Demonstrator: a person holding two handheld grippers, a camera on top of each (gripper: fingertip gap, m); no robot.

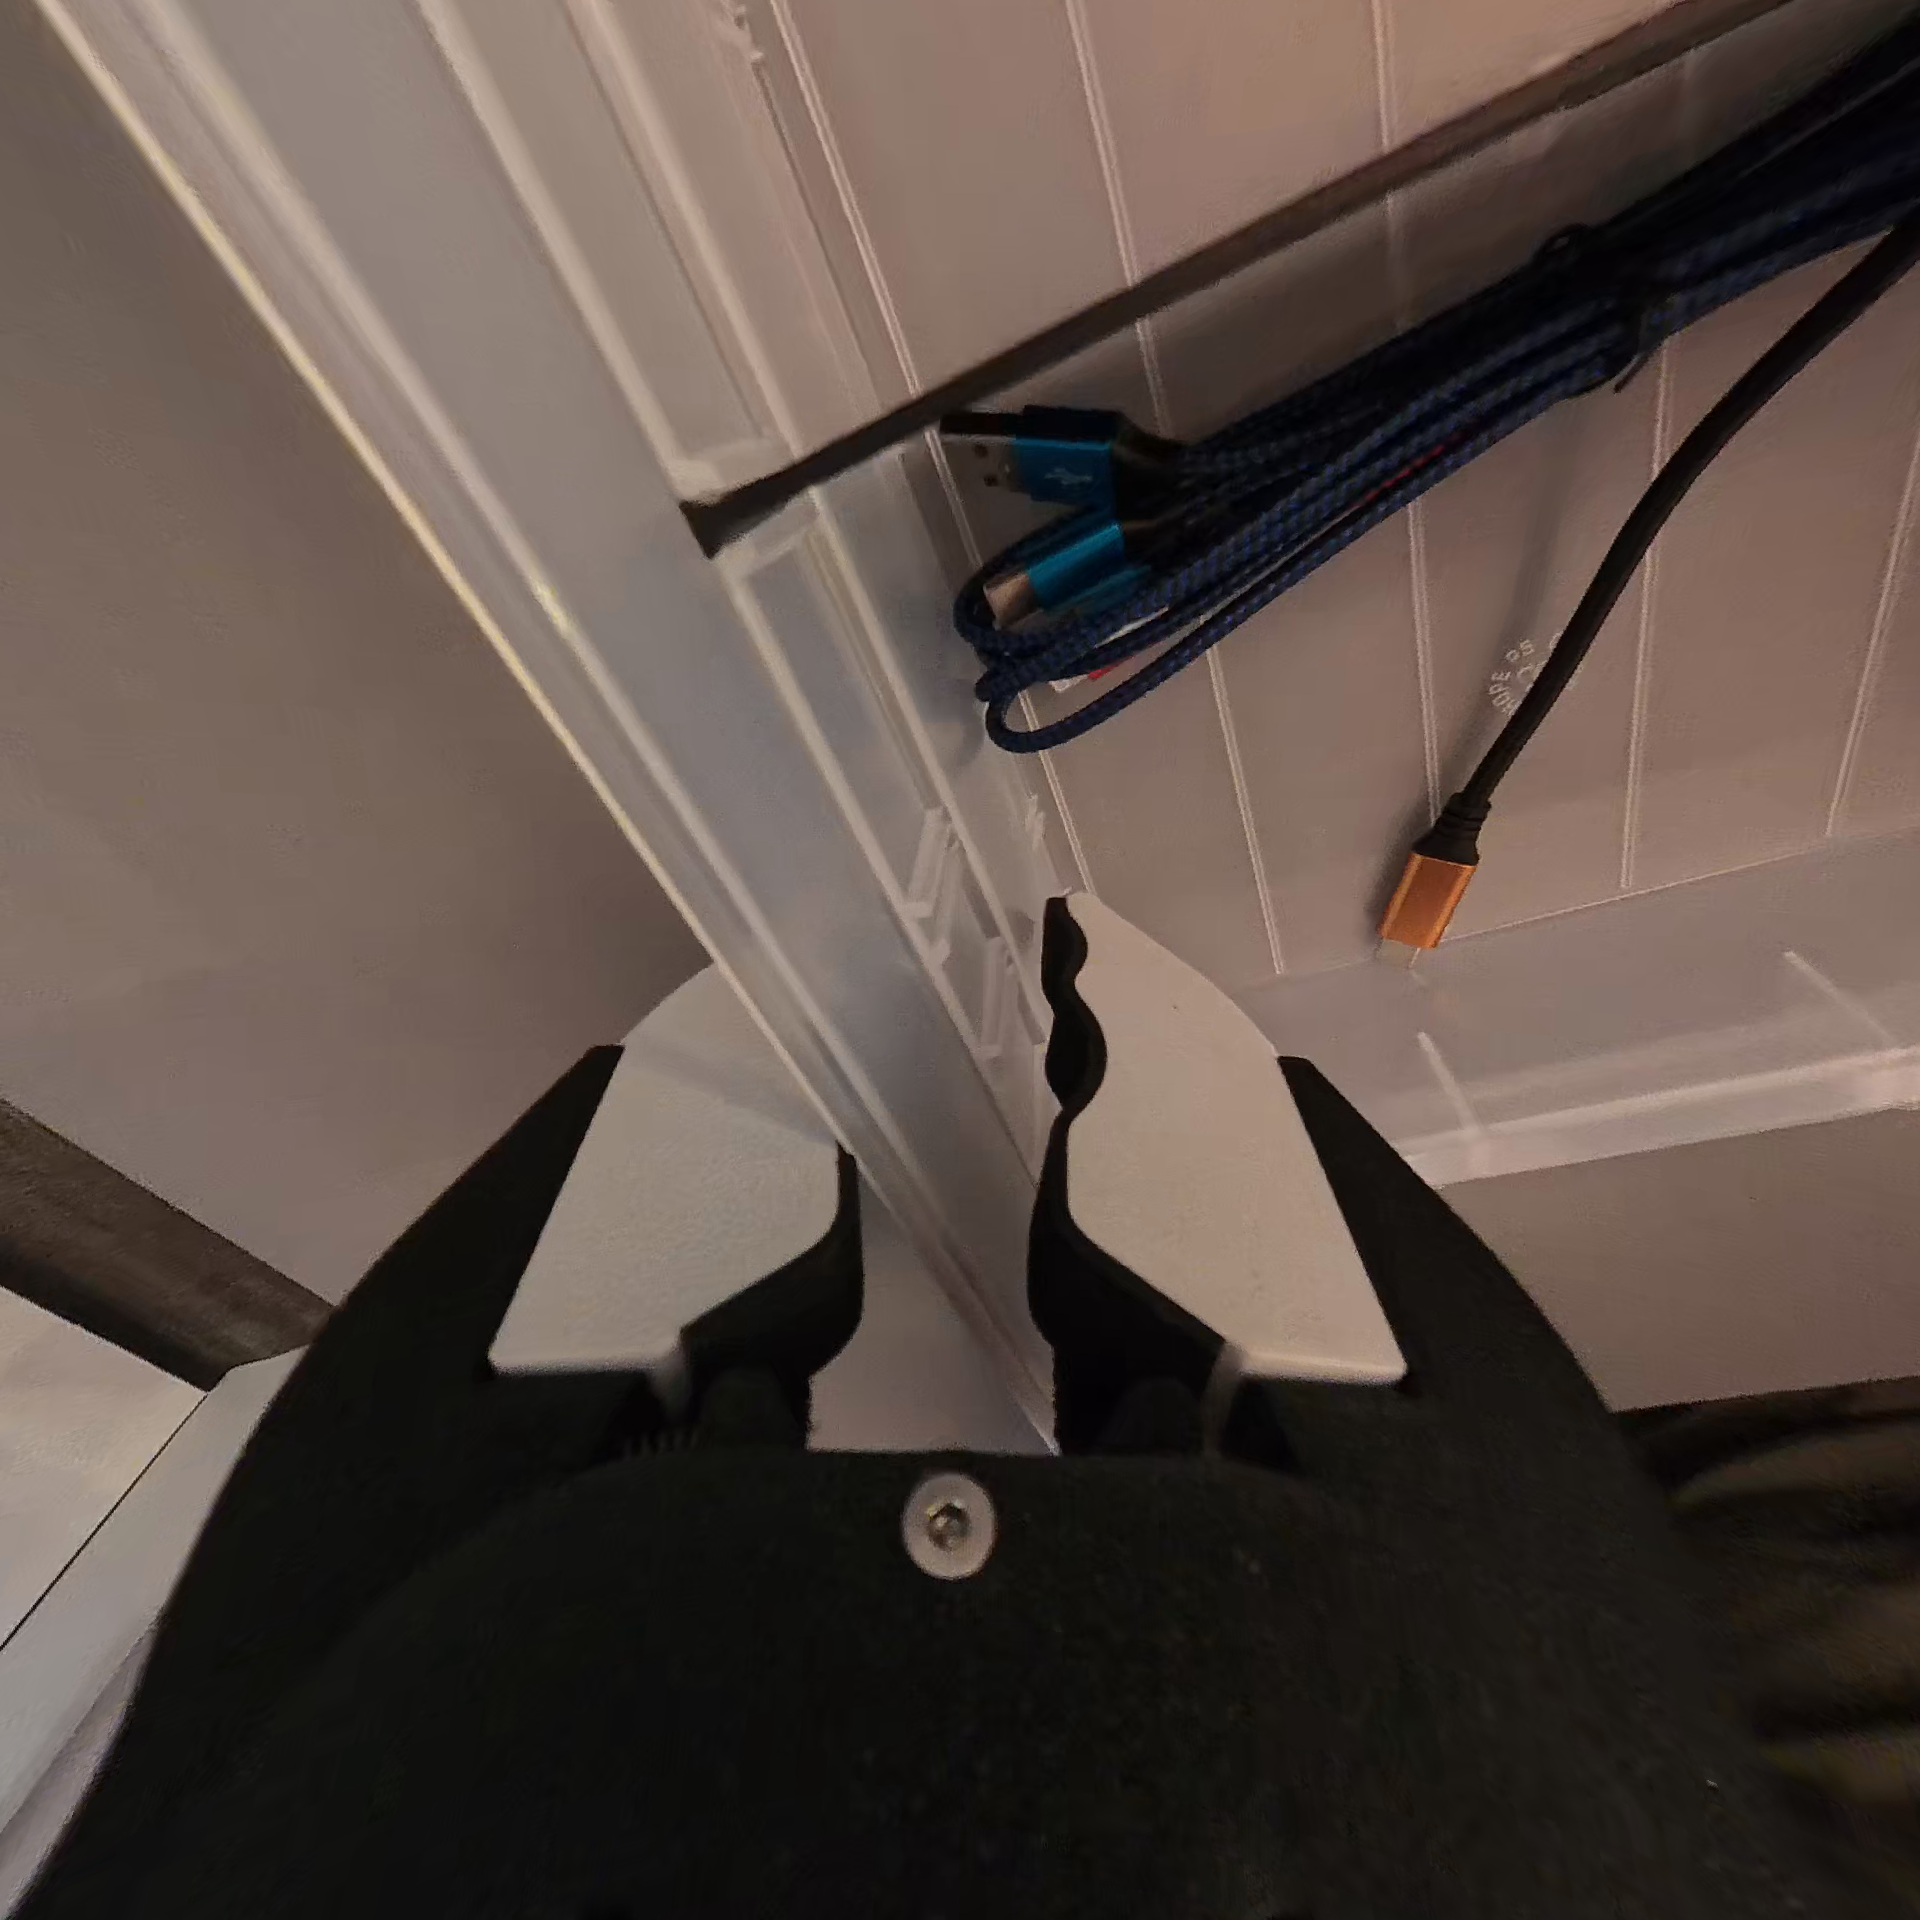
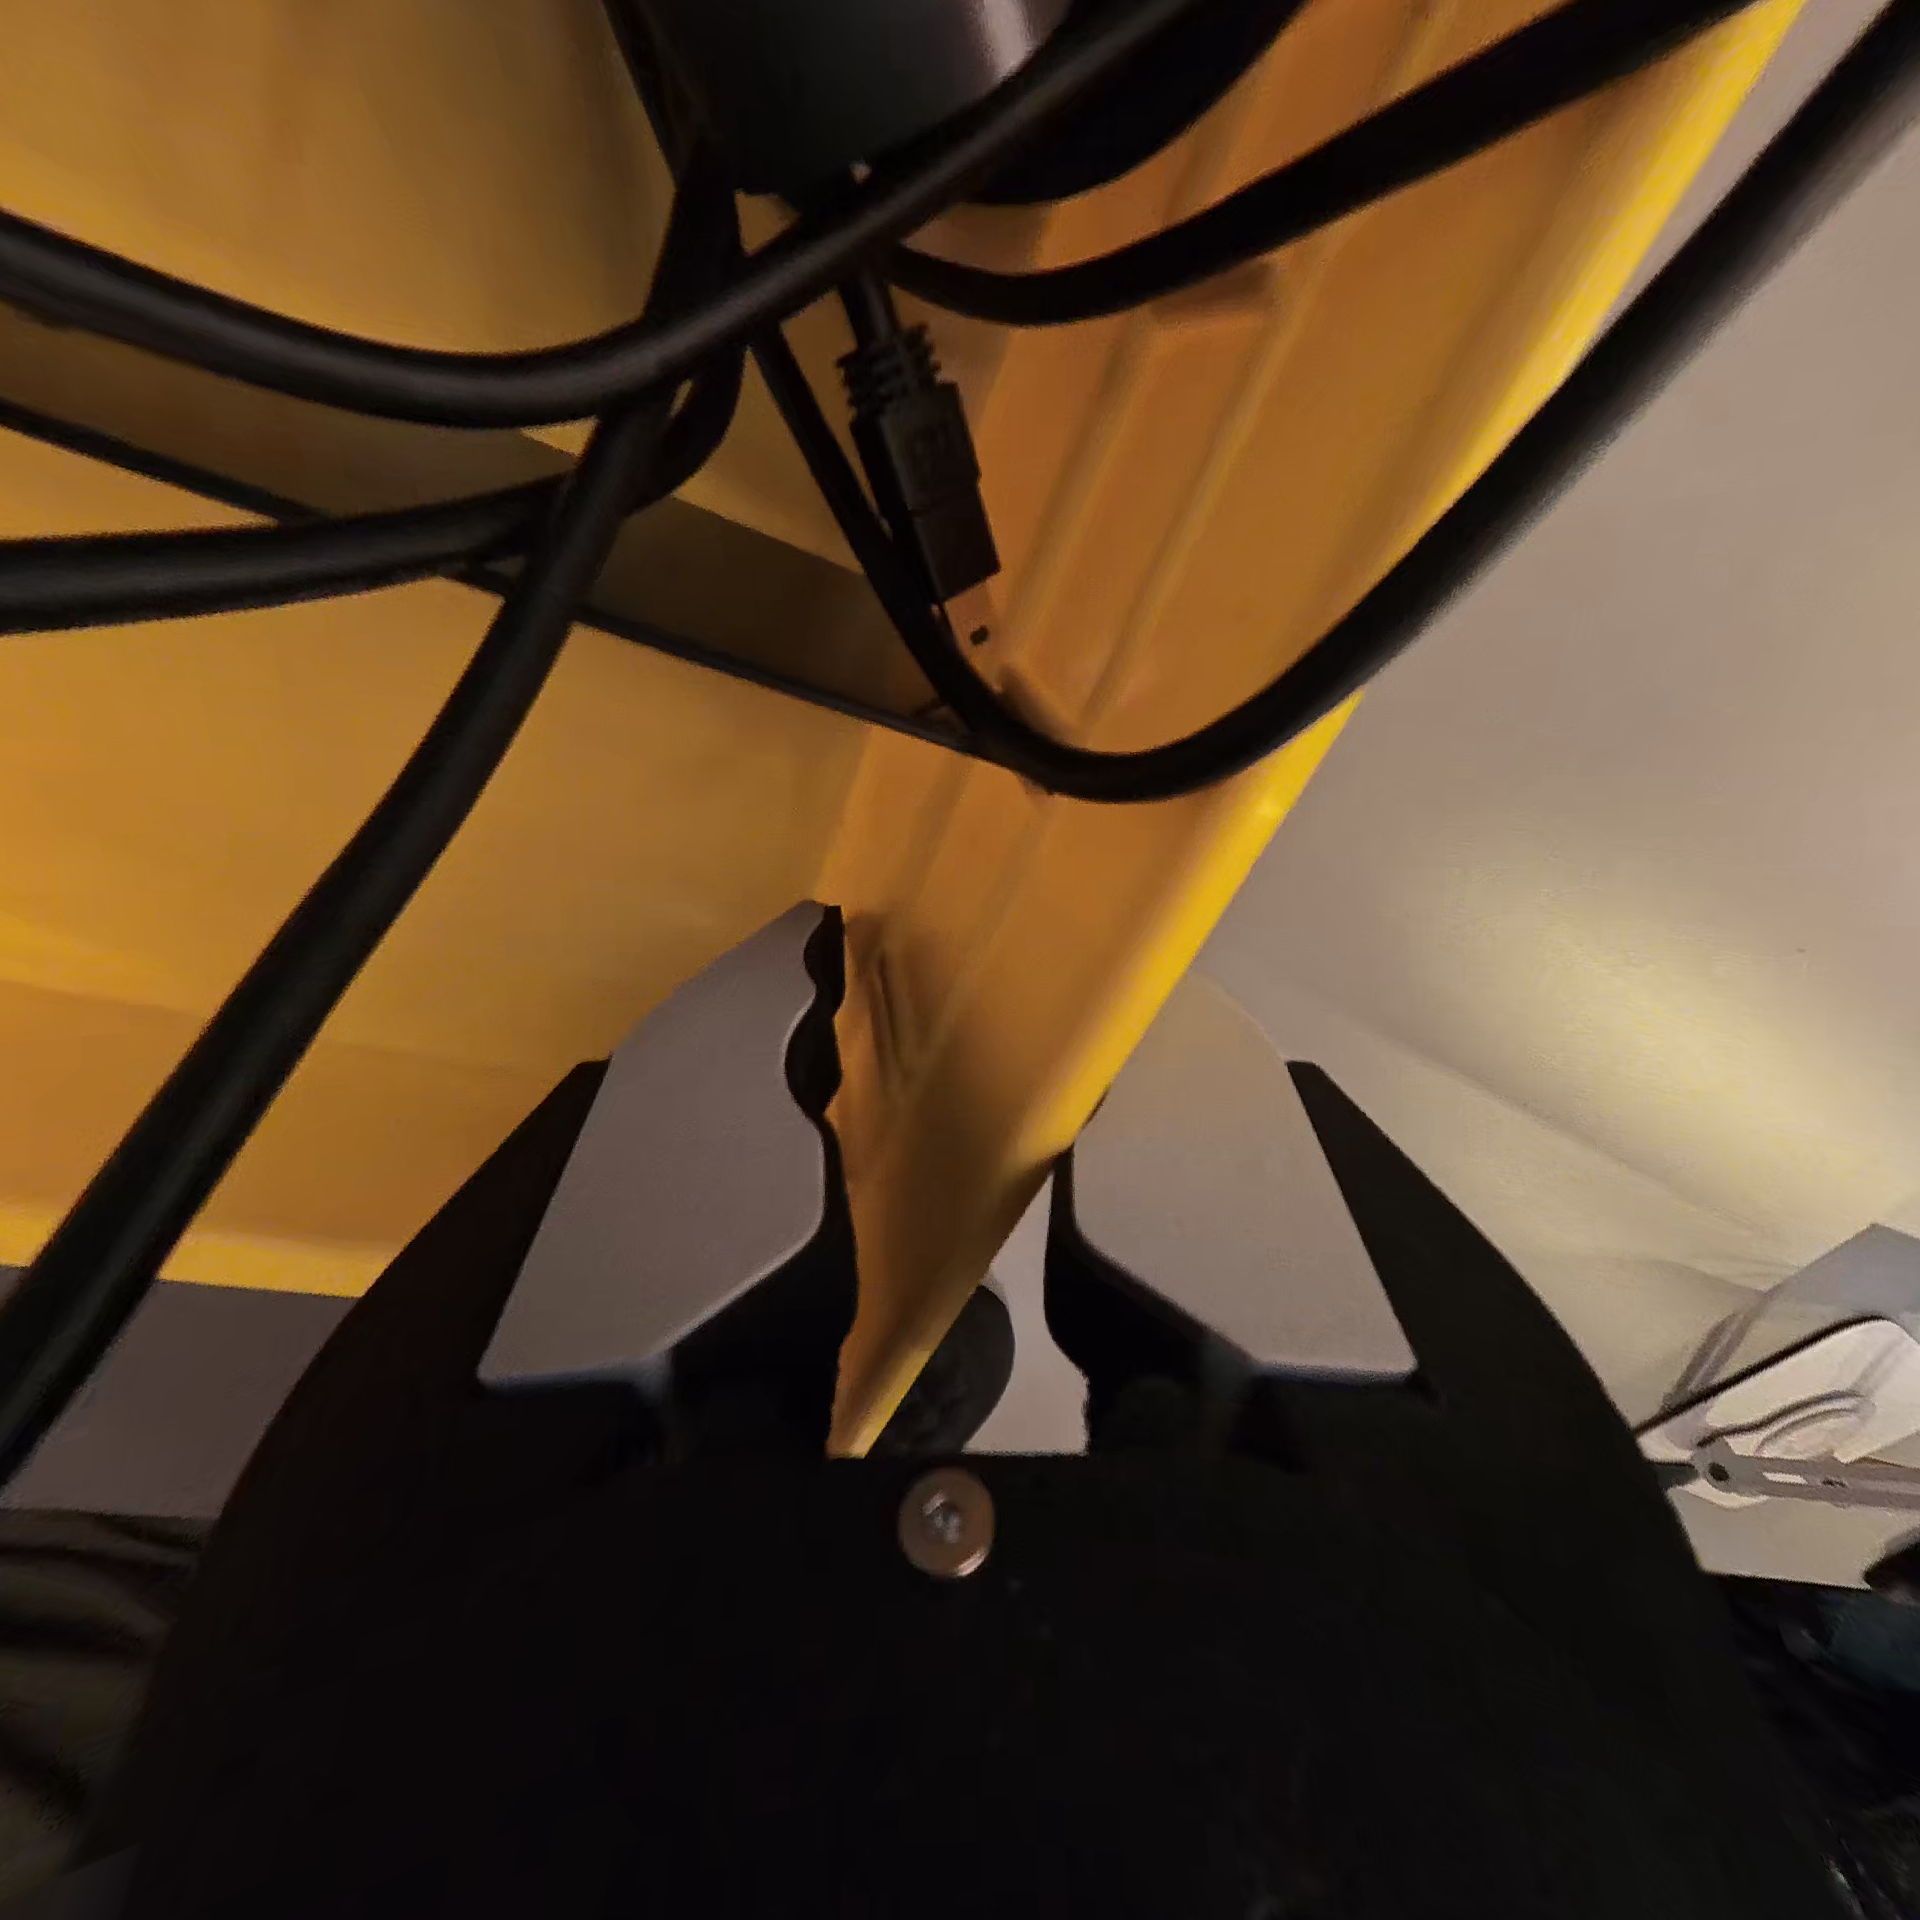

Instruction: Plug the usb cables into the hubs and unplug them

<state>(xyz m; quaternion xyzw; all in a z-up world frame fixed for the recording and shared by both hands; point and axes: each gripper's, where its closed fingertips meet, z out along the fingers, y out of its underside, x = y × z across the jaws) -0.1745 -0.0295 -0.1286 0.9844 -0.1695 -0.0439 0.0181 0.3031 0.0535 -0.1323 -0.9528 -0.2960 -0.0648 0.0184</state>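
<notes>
The left gripper [image 1: 951, 1039] pinches the translucent white bin's wall [image 1: 790, 790], the right gripper [image 2: 951, 1039] the yellow bin's wall [image 2: 966, 1039], so a tilt could spill the blue braided USB cables [image 1: 1299, 520] (frame's upper right) or snag the black cables [image 2: 416, 748]; no hub shows

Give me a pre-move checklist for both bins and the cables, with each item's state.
1. Left hand-held gripper astride the clear bin's wall: ok.
2. Right hand-held gripper astride the yellow bin's wall: ok.
3. Firm clamp on either wall: cannot tell.
4. Blue braided cables inside clear bin: ok.
5. Orange-tipped cable unplugged: ok.
6. Hubs in view: not ok.
</notes>
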